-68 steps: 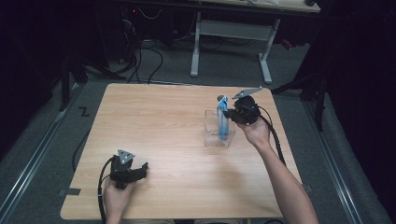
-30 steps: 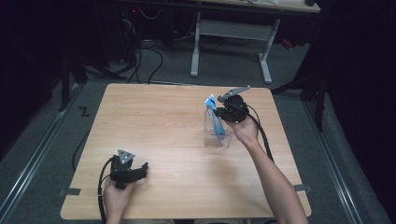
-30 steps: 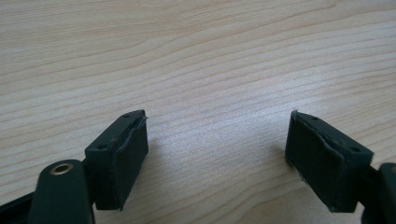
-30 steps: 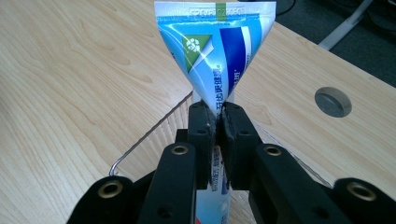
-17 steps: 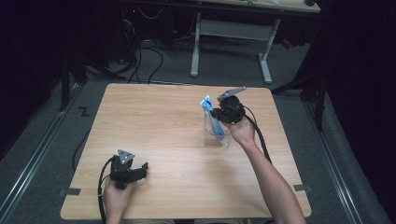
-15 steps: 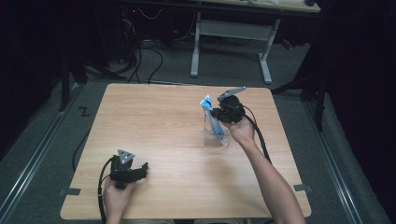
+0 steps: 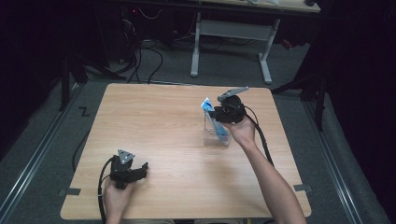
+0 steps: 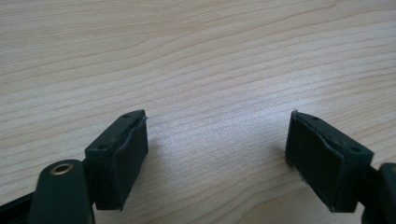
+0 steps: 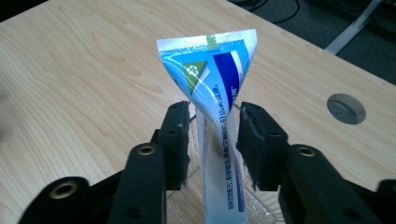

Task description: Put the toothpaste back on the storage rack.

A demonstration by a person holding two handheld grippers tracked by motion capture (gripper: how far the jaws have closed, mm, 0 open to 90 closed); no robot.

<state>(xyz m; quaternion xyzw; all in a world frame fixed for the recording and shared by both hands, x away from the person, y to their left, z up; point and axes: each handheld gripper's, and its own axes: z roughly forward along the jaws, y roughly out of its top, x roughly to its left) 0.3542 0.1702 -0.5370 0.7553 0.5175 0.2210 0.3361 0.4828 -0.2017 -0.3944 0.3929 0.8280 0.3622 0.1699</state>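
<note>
A blue and white toothpaste tube (image 7: 211, 114) stands tilted in a clear plastic container (image 7: 217, 138) right of the table's middle. My right gripper (image 7: 220, 113) comes at it from the right, just above the container's rim. In the right gripper view the tube (image 9: 219, 79) runs up between the two jaws of my right gripper (image 9: 214, 135), pinched and twisted at that height, its flat crimped end above them. The clear container (image 9: 264, 205) shows below the jaws. My left gripper (image 7: 141, 171) rests near the front left of the table. Its jaws (image 8: 215, 158) stand wide apart over bare wood.
The light wooden table (image 7: 159, 121) has a round cable hole (image 9: 346, 108) near the right gripper. Behind the table stand a white desk frame (image 7: 231, 30) and dark floor cables (image 7: 149, 51). Each gripper trails a black cable.
My right gripper has shifted left and slightly away with the tube in it, tipping the tube's top leftward in the container. The left gripper has not moved.
</note>
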